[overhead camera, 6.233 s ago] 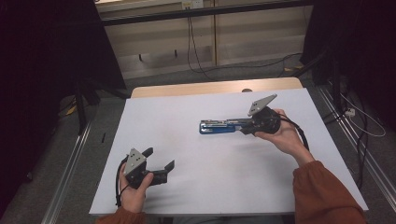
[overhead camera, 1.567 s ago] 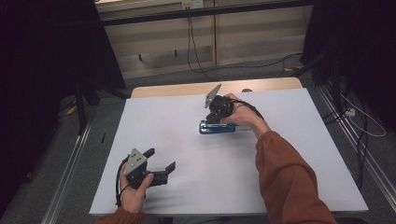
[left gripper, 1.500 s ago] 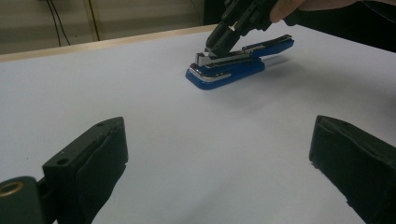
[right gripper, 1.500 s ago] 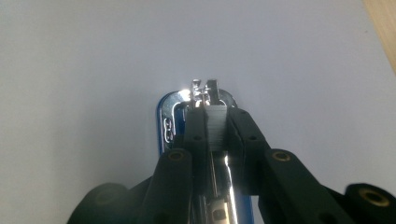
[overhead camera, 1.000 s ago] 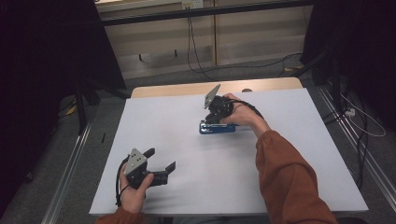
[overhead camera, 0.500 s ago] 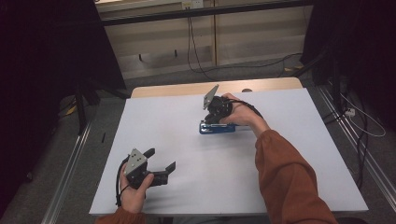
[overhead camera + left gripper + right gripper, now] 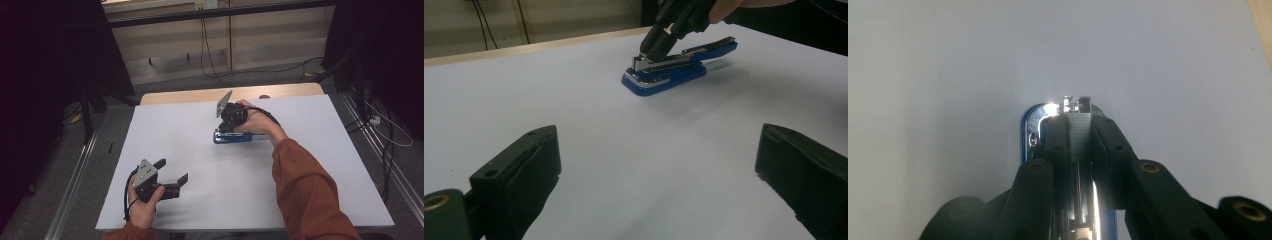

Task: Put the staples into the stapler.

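High view: since the earliest frame we have swung our right gripper (image 7: 223, 131) over the blue stapler (image 7: 235, 137) mid-table, pinching its metal strip; our left gripper (image 7: 172, 176) rests unmoved, spread wide.

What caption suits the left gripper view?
Open left gripper faces a blue stapler gripped by the right gripper.

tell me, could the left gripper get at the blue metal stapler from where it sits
Probably yes. The left gripper has its jaws open, with bare white table up to the blue metal stapler. But the right gripper is shut on the stapler's front end, so only its rear is free.
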`<act>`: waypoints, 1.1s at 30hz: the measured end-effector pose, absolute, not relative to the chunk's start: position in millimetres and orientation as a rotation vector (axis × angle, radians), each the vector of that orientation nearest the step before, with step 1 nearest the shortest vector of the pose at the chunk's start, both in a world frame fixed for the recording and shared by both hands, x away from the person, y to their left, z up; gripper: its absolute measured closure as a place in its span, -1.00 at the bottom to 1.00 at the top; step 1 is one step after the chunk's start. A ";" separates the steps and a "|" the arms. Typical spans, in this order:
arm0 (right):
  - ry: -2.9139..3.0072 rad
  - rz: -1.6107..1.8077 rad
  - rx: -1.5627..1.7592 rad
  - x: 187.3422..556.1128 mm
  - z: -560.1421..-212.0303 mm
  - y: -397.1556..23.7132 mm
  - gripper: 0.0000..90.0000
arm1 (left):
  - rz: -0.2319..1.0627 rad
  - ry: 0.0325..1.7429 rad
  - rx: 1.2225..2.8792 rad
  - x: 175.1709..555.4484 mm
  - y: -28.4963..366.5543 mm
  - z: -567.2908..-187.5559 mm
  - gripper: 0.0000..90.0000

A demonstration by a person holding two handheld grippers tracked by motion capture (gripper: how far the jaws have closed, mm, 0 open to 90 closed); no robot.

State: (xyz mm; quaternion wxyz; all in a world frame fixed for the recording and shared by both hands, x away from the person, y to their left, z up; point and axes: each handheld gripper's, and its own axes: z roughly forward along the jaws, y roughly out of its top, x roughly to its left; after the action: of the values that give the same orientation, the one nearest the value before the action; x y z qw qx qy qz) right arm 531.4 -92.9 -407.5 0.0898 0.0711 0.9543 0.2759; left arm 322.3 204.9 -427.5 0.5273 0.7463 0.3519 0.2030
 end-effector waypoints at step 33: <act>2.726 0.944 0.462 526.6 -408.5 -110.9 -0.04 | 0.486 0.847 1.789 323.1 204.9 -428.0 -0.90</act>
State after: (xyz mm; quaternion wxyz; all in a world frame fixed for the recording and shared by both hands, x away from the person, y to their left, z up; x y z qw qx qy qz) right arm 526.6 -110.9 -408.5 0.1097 0.1573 0.9274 0.3212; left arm 323.1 204.9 -428.0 0.5240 0.7477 0.3537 0.2032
